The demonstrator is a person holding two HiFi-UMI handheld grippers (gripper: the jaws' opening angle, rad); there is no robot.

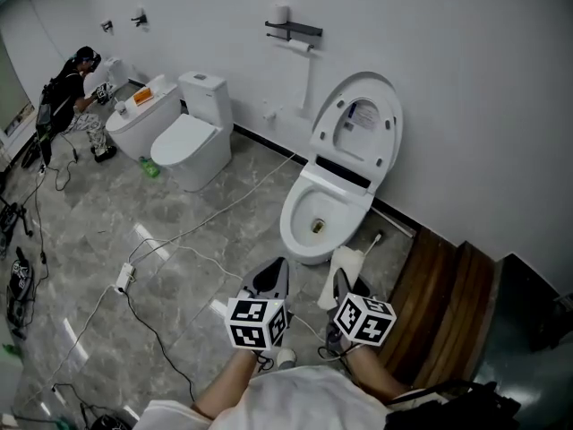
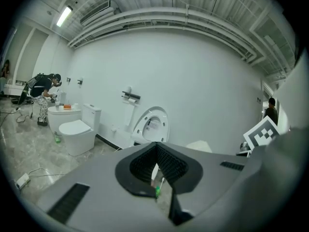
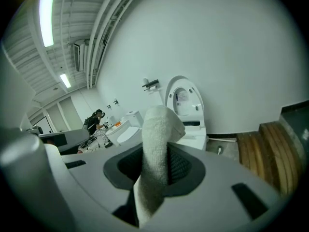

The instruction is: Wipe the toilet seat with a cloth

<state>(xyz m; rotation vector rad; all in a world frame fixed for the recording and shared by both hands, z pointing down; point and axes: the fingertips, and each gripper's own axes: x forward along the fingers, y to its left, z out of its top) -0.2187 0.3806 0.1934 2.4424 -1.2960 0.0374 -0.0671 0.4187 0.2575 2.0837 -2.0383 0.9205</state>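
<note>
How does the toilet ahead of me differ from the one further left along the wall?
The near toilet has its lid raised against the wall, bowl exposed; the far toilet has its lid down. The far toilet has a boxy tank behind it; the near toilet shows none. Both are white and stand by the same wall.

Fluffy terry cloth [image 3: 157, 144]; glossy ceramic toilet [image 1: 340, 191]

- cloth [image 3: 155, 151]: lower end lost inside the right gripper [image 3: 157, 168]; hides part of the toilet bowl [image 3: 195, 138] behind.
- label [image 1: 362, 113] inside the raised lid [image 1: 391, 131]: print too small to read.
- orange item [image 1: 143, 97] on far white fixture [image 1: 134, 125]: too small to identify.
- forearm [image 1: 224, 388]: cut off by bottom edge.
</note>
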